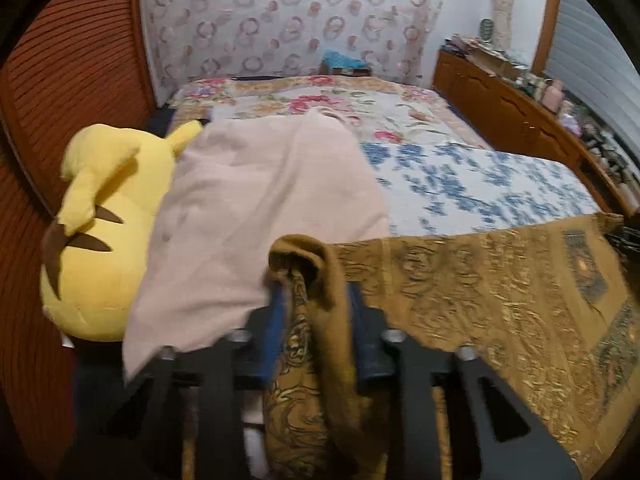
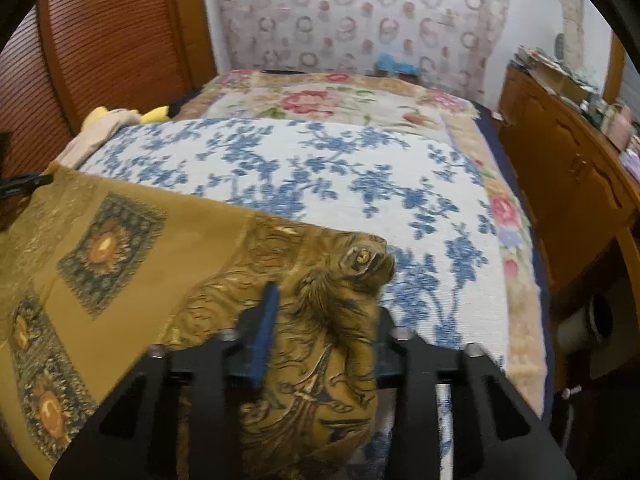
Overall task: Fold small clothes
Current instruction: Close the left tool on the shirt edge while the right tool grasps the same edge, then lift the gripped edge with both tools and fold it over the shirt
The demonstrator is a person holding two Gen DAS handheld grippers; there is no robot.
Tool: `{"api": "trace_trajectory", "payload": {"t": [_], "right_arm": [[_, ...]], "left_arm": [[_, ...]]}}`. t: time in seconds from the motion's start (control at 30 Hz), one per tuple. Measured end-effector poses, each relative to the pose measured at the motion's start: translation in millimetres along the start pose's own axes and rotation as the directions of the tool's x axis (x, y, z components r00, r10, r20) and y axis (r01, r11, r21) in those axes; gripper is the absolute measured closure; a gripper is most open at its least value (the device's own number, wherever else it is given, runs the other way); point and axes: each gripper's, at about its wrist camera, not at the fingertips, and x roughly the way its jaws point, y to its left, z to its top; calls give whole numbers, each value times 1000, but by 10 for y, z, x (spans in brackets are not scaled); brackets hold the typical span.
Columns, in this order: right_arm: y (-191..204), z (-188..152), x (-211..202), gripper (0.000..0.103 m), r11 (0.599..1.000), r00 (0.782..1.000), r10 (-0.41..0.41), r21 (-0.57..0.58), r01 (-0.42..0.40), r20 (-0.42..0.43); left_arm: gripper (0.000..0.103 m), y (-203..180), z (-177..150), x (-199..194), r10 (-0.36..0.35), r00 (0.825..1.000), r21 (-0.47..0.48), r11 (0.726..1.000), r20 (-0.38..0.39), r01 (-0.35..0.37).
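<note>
A mustard-gold patterned cloth (image 1: 480, 280) lies spread over the near part of the bed and also shows in the right wrist view (image 2: 140, 248). My left gripper (image 1: 316, 300) is shut on one bunched corner of it. My right gripper (image 2: 320, 312) is shut on the other bunched corner; its right finger is hidden under the fabric. The left gripper's tip shows at the left edge of the right wrist view (image 2: 24, 184). A pale pink garment (image 1: 260, 200) lies spread on the bed to the left.
A yellow plush toy (image 1: 104, 232) lies at the bed's left side against a brown slatted door (image 1: 72, 80). A blue-and-white floral cover (image 2: 320, 176) lies on the bed. A wooden cabinet (image 2: 568, 168) loaded with several items stands along the right side.
</note>
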Motion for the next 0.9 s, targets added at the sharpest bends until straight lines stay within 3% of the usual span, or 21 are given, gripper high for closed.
{"api": "trace_trajectory", "payload": {"t": [0.2,0.53,0.73,0.9], "right_arm": [[53,-11,-40,96,1000,1000,-19,-2,19,10],[247,22,-574,99,1000,985,-11,-5,12,173],[418,52,-1135,100,999,944,-44,-7,49,327],[613,86,-1757,100,997,895,-55,-24,73,443]], "left_arm": [[94,-84,-4,-131,13,1000,11,1000,28,-13],[99,-263,20,-736,-35,984,29,999,175,30],[100,-466,104,-1243,-78,959,73,996,271,60],[100,-582,165,-1874,-117,916,93,992,384,87]]}}
